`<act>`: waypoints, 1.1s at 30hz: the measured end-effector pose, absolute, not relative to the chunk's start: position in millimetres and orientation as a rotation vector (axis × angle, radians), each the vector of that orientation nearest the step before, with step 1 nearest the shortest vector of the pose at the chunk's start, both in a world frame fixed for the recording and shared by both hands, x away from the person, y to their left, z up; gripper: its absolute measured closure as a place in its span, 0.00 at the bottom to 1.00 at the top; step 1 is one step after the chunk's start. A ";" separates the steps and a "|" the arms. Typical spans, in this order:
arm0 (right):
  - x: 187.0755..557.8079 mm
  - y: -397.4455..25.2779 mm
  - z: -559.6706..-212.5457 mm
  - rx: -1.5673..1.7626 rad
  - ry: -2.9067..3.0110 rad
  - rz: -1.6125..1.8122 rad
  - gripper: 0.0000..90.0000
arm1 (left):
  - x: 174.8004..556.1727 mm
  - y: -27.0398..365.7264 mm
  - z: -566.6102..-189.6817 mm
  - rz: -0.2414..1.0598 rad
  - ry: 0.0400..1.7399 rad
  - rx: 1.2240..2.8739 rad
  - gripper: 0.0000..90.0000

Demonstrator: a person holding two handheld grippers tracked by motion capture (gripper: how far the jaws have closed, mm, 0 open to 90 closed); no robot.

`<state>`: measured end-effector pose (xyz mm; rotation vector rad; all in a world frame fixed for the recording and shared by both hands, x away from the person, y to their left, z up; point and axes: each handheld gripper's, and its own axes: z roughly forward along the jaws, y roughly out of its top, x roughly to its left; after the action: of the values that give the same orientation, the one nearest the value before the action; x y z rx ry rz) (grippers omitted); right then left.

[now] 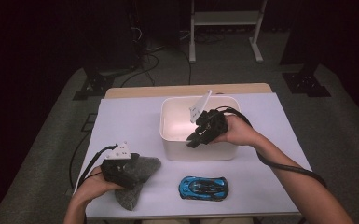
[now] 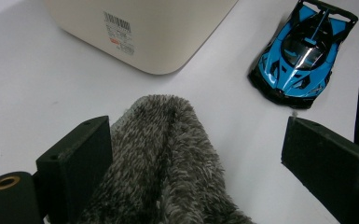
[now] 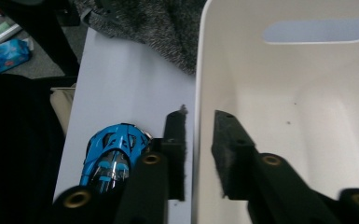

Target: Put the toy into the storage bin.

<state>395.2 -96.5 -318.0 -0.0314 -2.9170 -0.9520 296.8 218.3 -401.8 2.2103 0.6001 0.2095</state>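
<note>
A white plastic bin point(image 1: 200, 153) stands mid-table. My right gripper point(image 1: 193, 140) is at its front rim, one jaw inside and one outside the wall point(image 3: 198, 70). Its jaws are narrowly open, with a slim gap on each side of the wall point(image 3: 199, 116). A grey fuzzy cloth point(image 1: 150, 164) lies at the front left. My left gripper point(image 1: 133, 172) is over it, jaws wide open point(image 2: 198, 123), the cloth point(image 2: 168, 158) lying between them against one jaw. A blue toy car point(image 1: 203, 187) sits near the front edge; it also appears in the two gripper views point(image 2: 303, 56) point(image 3: 114, 149).
The white table top point(image 1: 130, 121) has bare room at the left and back. The bin point(image 2: 158, 32) carries a barcode label on its side, and its inside point(image 3: 307, 140) holds nothing I can see. A white frame point(image 1: 224, 18) stands on the floor behind. A blue packet point(image 3: 7, 53) lies on the floor.
</note>
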 end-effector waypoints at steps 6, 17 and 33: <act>391.6 -102.1 -312.6 -0.072 -2.893 -0.990 0.63 | 297.0 219.0 -401.9 0.216 0.598 2.207 0.09; 372.8 -116.4 -299.1 -0.097 -2.867 -1.113 0.39 | 297.2 219.2 -402.3 0.228 0.621 2.199 0.09; 328.2 -136.8 -302.7 -0.071 -2.850 -1.175 0.20 | 294.5 217.9 -399.5 0.247 0.622 2.207 0.09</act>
<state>328.2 -136.8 -302.7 -0.0711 -2.8504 -1.1750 294.5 217.9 -399.5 2.2073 0.6219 0.2472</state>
